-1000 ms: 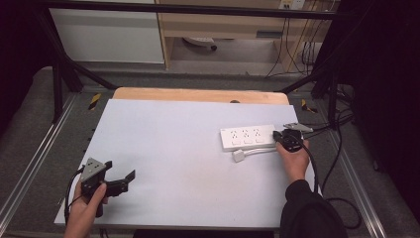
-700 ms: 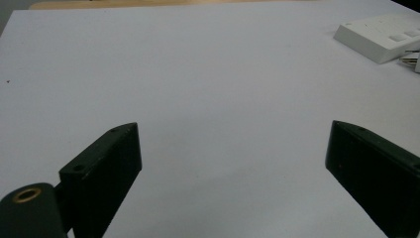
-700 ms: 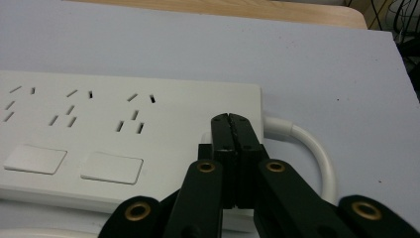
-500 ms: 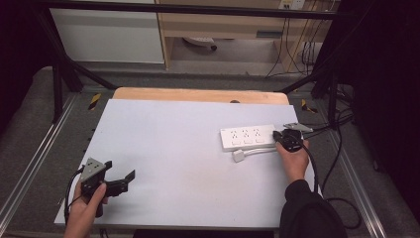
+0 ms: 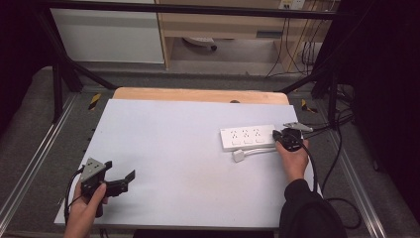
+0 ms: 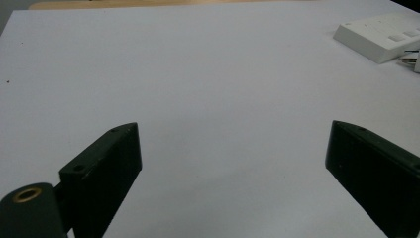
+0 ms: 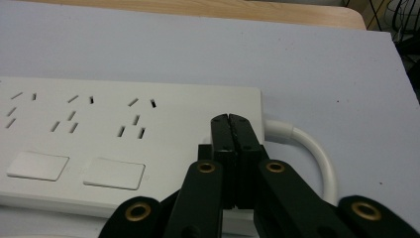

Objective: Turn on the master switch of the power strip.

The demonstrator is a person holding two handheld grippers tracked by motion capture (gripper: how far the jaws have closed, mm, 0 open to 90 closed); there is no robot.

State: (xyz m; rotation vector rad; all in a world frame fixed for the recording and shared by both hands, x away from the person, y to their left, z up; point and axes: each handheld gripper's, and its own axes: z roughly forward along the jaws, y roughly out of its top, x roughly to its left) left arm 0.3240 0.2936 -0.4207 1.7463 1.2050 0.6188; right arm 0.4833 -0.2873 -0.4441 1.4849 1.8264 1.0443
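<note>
**Right gripper closed over the end of the power strip**

A white plastic power strip point(image 5: 247, 137) with three socket groups and flat rocker switches lies on the right part of the pale grey desk point(image 5: 188, 144), lengthwise across it. Its thick white cable point(image 7: 317, 153) leaves the strip's right end and curves back towards the near edge, and a white plug point(image 5: 239, 156) rests on the desk just in front of the strip.

The right gripper point(image 7: 232, 124) sits at the strip's cable end. In the right gripper view its two black jaws are pressed flat together with nothing between them, their tips over the top face of the strip near its last switch; whether they touch the plastic cannot be told.

The left gripper point(image 5: 124, 181) is held low over the near left corner of the desk, well apart from the strip. In the left gripper view its jaws stand wide apart over bare desk, with nothing between them.
</note>
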